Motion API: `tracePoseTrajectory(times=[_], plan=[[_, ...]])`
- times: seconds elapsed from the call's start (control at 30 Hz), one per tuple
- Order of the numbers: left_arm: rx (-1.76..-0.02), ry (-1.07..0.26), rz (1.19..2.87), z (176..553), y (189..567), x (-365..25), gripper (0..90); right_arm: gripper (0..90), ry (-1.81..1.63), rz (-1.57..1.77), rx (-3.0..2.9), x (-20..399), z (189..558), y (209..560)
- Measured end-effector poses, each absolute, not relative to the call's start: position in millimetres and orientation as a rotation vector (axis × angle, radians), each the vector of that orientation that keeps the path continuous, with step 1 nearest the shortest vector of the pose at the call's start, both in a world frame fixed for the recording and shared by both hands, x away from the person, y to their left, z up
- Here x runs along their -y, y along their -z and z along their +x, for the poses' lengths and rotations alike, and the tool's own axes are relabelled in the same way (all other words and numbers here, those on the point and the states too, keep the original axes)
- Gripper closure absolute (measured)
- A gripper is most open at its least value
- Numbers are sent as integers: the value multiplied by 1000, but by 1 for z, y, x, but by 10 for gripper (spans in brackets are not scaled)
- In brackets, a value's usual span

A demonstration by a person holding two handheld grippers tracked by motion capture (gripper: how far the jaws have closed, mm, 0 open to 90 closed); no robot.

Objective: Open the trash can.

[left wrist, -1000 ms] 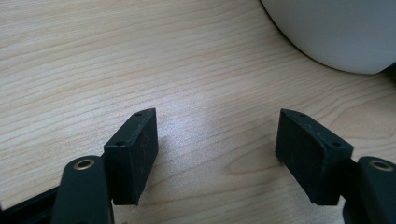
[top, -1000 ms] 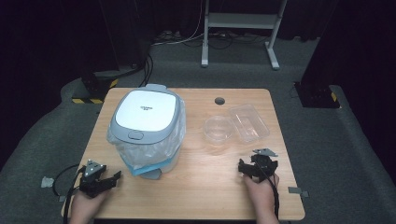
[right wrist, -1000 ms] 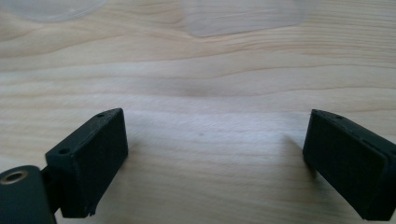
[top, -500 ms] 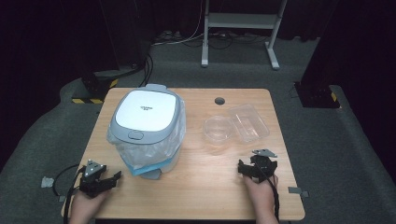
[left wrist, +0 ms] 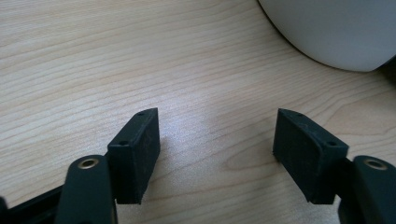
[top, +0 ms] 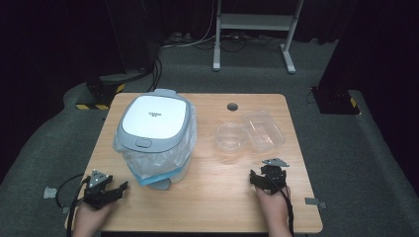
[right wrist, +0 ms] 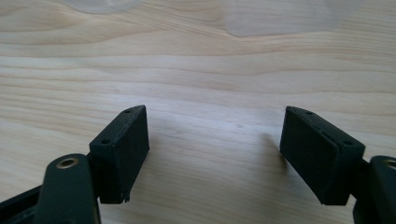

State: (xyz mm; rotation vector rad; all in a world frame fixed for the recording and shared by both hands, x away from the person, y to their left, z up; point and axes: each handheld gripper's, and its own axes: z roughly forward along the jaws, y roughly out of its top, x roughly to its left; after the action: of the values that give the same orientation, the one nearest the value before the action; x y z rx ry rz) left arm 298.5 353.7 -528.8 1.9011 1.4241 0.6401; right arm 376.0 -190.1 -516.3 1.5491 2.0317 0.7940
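Both grippers rest low on the wooden bench [top: 212, 197], fingers apart and empty; left gripper [top: 109, 190] has just closed slightly. White lidded bin [top: 154, 133] sits ahead, untouched; right gripper [top: 264, 178] idle.

- Wooden table [top: 207, 197], with a dark round hole [top: 232, 106] near its far edge.
- White metal stand [top: 254, 22] beyond the table, with cables [top: 183, 39] alongside.
- Yellow-and-black striped block [top: 96, 94], possibly a weight, off the table's far left corner.
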Motion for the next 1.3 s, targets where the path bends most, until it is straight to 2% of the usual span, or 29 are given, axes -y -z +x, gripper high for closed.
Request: tracePoseTrajectory(times=[0.2, 0.33, 0.47, 0.7, 0.73, 0.77, 0.93, 1.07, 1.13, 1.3], plan=[[-1425, -648, 1899, 299, 529, -353, 371, 330, -863, 1450, -2075, 167, 368, 510], [-1424, -647, 1896, 299, 529, -353, 383, 351, -874, 1398, -2119, 150, 365, 509], [-1396, -651, 1905, 298, 528, -353, 495, 383, -896, 1318, -2177, 126, 360, 510], [-1385, -646, 1909, 298, 528, -353, 549, 428, -910, 1217, -2263, 89, 353, 516], [-1375, -646, 1916, 297, 528, -353, 570, 432, -917, 1201, -2273, 84, 351, 517], [-1360, -640, 1919, 297, 528, -353, 640, 440, -942, 1191, -2294, 75, 349, 518], [-1362, -635, 1915, 297, 528, -353, 670, 469, -973, 1149, -2315, 60, 348, 517], [-1398, -618, 1922, 303, 525, -353, 761, 477, -1021, 1126, -2301, 47, 349, 512], [-1407, -604, 1867, 309, 520, -352, 775, 480, -1007, 1092, -2285, 42, 350, 507], [-1414, -671, 1794, 334, 508, -339, 818, 525, -1059, 1080, -2269, 28, 354, 498]])
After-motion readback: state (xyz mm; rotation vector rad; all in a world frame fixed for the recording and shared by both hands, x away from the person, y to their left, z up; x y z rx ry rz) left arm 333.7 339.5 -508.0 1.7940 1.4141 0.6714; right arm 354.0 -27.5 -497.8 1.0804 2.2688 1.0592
